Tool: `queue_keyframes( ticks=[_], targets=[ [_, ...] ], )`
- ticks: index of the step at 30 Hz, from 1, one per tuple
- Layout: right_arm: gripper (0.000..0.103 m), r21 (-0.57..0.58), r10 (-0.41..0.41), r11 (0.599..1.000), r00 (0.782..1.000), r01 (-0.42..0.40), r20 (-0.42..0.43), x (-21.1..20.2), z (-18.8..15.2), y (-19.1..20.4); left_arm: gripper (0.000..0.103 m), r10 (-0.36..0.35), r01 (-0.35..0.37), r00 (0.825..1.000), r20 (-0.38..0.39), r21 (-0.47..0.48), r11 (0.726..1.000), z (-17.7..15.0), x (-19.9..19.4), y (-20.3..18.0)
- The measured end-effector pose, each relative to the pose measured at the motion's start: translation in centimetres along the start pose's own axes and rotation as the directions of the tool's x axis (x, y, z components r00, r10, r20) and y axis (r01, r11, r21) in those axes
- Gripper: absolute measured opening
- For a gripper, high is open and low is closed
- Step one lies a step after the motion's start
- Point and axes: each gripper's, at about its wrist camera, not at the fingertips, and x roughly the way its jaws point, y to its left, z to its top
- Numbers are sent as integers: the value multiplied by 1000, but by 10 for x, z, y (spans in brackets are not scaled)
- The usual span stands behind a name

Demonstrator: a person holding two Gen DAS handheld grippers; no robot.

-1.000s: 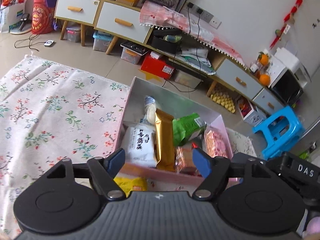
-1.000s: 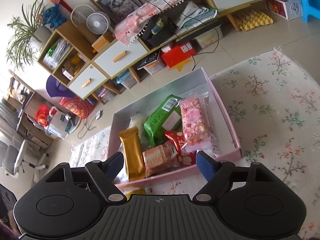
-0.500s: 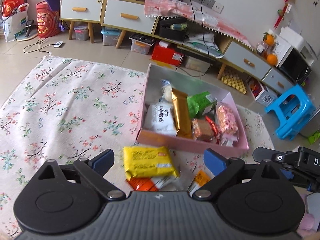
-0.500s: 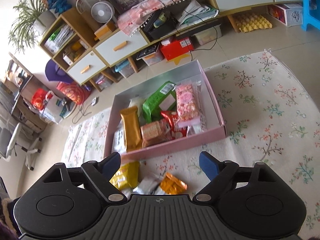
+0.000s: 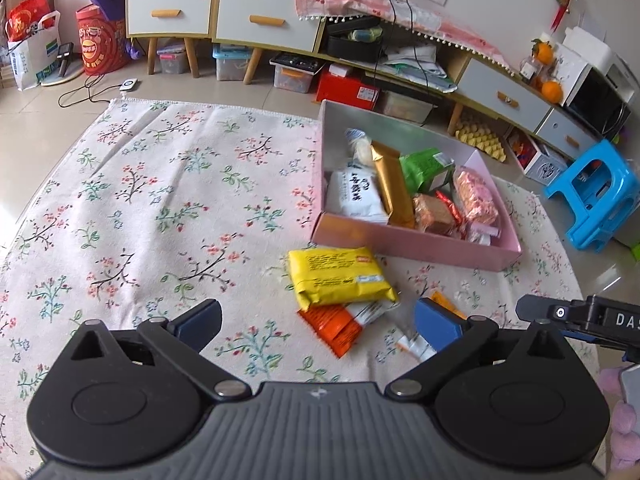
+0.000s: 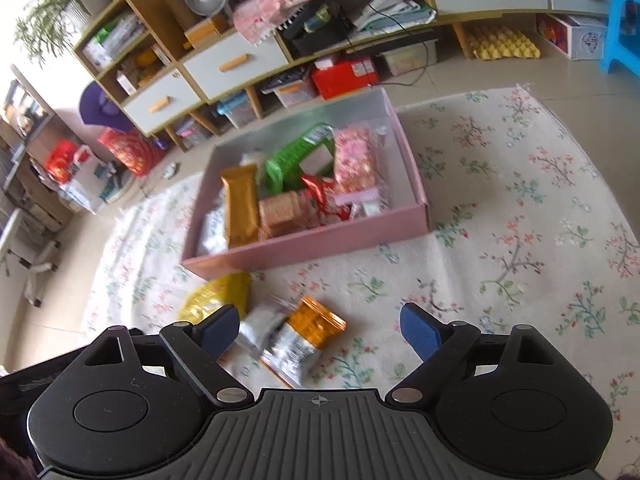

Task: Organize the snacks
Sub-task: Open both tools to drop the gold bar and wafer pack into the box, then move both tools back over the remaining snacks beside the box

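Observation:
A pink box (image 5: 412, 242) (image 6: 312, 245) on the floral rug holds several snack packs: white, gold, green, brown, red and pink. In front of it lie a yellow pack (image 5: 338, 276) (image 6: 216, 296), an orange-and-white pack (image 5: 344, 322) and an orange-silver pack (image 6: 304, 340) (image 5: 446, 302). My left gripper (image 5: 318, 322) is open and empty, just short of the orange-and-white pack. My right gripper (image 6: 320, 328) is open and empty, over the orange-silver pack.
The floral rug (image 5: 160, 208) (image 6: 520, 220) covers the floor. A low cabinet with drawers (image 5: 260, 20) (image 6: 240, 64), storage bins and a red box (image 5: 352, 88) stand behind. A blue stool (image 5: 592, 196) is at the right. The right gripper's body (image 5: 592, 320) shows at the left view's right edge.
Both grippers have pulled back and risen away from the box. The loose packs on the rug in front of the box have come into view. Both stay open.

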Motion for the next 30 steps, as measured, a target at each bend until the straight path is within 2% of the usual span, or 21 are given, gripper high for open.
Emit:
queue_keyframes(
  ticks=[8,15,20,24,27,30],
  targets=[
    [90,-63,-47,997,998,45,-30,6,-9,11,103,19,-19,1000,-4,19,1000,-3,1,12],
    [92,-66,-79,995,996,76,-36,19,-8,14,103,54,-54,998,16,0,999,-4,10,22],
    [92,-47,-99,994,994,97,-46,30,-7,10,100,32,-33,999,15,31,999,-4,20,19],
    [92,-36,-103,994,993,100,-65,38,-7,9,96,-13,3,996,86,117,993,-1,27,13],
    [92,-28,-94,995,992,92,-78,40,-8,9,96,-67,31,985,158,219,975,-1,32,11],
    [92,-38,-91,995,992,88,-88,43,-9,11,96,-100,57,983,152,262,963,2,40,8]
  ],
)
